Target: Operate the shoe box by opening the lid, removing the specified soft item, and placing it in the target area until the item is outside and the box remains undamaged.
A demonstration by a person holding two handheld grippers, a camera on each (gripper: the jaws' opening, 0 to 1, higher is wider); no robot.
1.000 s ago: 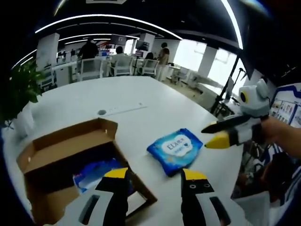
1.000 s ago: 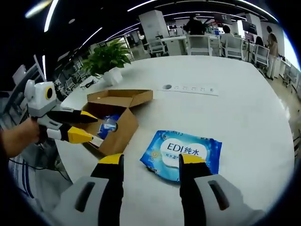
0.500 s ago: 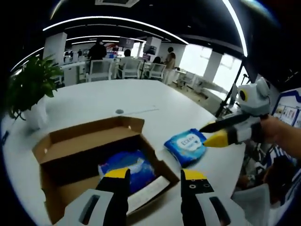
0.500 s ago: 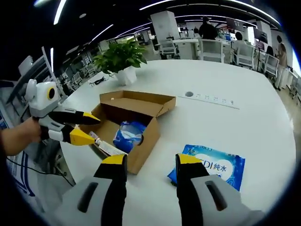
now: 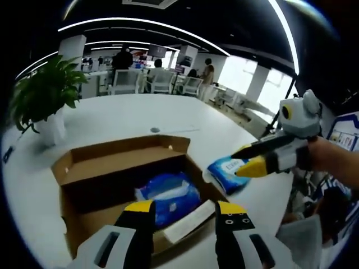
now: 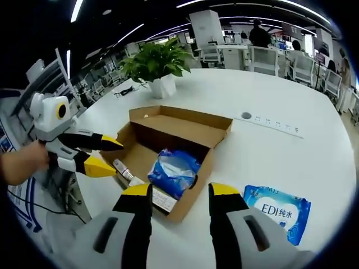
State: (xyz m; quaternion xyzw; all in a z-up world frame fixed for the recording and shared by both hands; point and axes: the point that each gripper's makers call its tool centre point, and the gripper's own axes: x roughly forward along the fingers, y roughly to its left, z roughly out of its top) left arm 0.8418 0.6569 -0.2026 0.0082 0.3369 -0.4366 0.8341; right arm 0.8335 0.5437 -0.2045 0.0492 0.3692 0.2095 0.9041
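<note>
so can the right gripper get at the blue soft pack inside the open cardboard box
Probably yes: the brown cardboard box stands open with its lid back, the blue soft pack lies uncovered, and the right gripper is open just before it.

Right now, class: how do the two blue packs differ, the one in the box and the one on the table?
The pack in the box looks crumpled and shiny; the pack on the table lies flat. The table pack's white label reads "EDI"; no print can be read on the box pack. The box pack sits within the brown box's walls; the table pack lies apart, right of the box in the right gripper view. Both are blue, soft packs.
</note>
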